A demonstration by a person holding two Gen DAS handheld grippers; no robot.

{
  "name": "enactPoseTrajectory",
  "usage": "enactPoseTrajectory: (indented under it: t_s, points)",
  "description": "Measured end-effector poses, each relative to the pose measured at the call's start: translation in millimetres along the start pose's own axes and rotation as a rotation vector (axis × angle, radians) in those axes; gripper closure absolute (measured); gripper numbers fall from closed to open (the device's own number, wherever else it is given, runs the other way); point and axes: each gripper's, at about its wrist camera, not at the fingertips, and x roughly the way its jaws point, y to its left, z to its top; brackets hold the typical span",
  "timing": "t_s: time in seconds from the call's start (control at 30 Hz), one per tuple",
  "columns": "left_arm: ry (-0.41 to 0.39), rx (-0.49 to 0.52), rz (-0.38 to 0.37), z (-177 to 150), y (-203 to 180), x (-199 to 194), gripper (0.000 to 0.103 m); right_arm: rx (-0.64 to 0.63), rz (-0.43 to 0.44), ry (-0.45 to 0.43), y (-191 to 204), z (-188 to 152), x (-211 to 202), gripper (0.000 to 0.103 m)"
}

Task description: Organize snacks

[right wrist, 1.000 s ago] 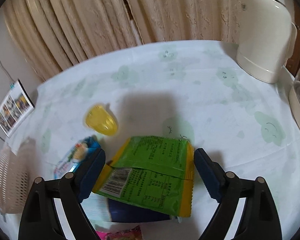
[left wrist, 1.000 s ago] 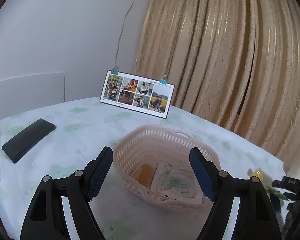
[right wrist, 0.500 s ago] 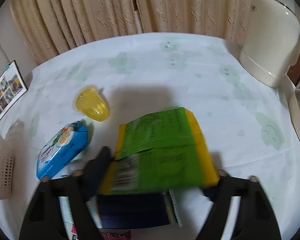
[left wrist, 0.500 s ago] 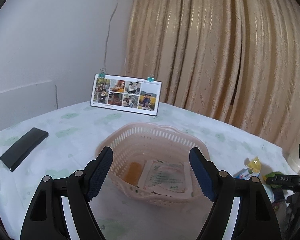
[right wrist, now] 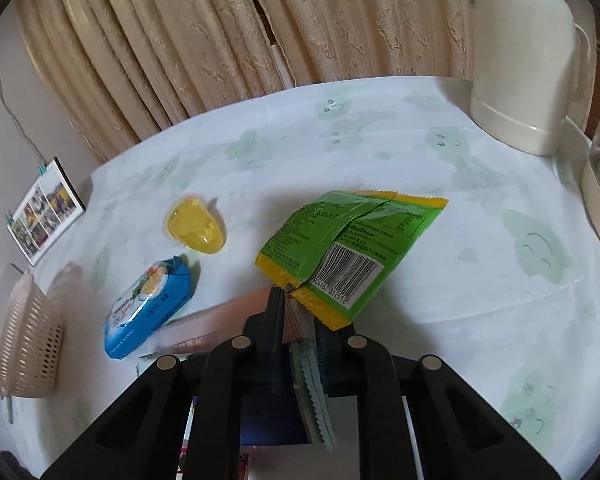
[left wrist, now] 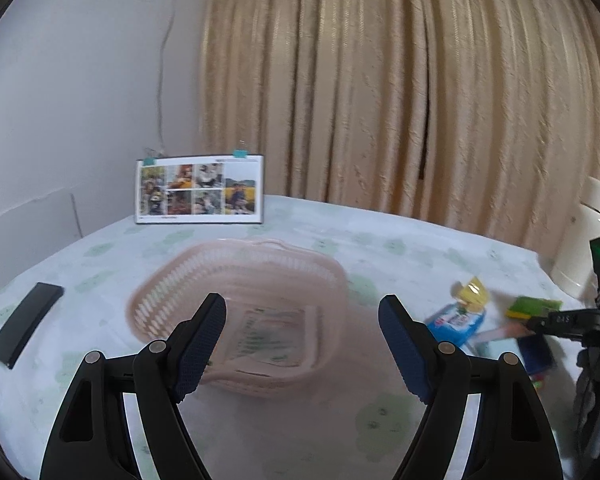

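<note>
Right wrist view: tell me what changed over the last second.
The right tongs closed on the green snack packet and lifted it off the pile, its far end now raised. The yellow jelly cup and blue packet stayed on the tablecloth. The left tongs remain open before the pink basket.

Left gripper (left wrist: 302, 334): matte black angular frame with triangular cutouts, silver round rivets at the joints, dark blue textured pads (left wrist: 202, 338) on both fingers. Right gripper (right wrist: 298, 312): same black linkage and silver rivets, seen from the left wrist camera carrying a lit green indicator and small white lettering.
</note>
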Motion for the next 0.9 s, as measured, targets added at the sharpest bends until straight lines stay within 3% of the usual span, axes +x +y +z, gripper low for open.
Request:
enactPoseTrajectory:
  t_s: [0.3, 0.4, 0.57, 0.63, 0.9]
  points:
    - [0.132, 0.074, -0.175, 12.0, -43.5, 21.4, 0.024, 0.029, 0.008, 0.007, -13.2, 0.3, -2.5, 0.086]
    - [0.170, 0.107, -0.192, 11.9, -59.5, 32.4, 0.024, 0.038, 0.026, 0.017, -15.7, 0.4, -2.6, 0.085]
    - [0.235, 0.145, -0.256, 14.7, -85.2, 53.8, 0.024, 0.066, 0.058, 0.017, -20.4, 0.0, -5.2, 0.059]
    - [0.270, 0.158, -0.285, 14.8, -96.2, 66.5, 0.024, 0.081, 0.071, 0.014, -22.0, -0.5, -7.7, 0.054]
    - [0.412, 0.191, -0.316, 0.4, -126.5, 124.1, 0.024, 0.115, 0.112, 0.005, -22.5, -1.5, -14.0, 0.050]
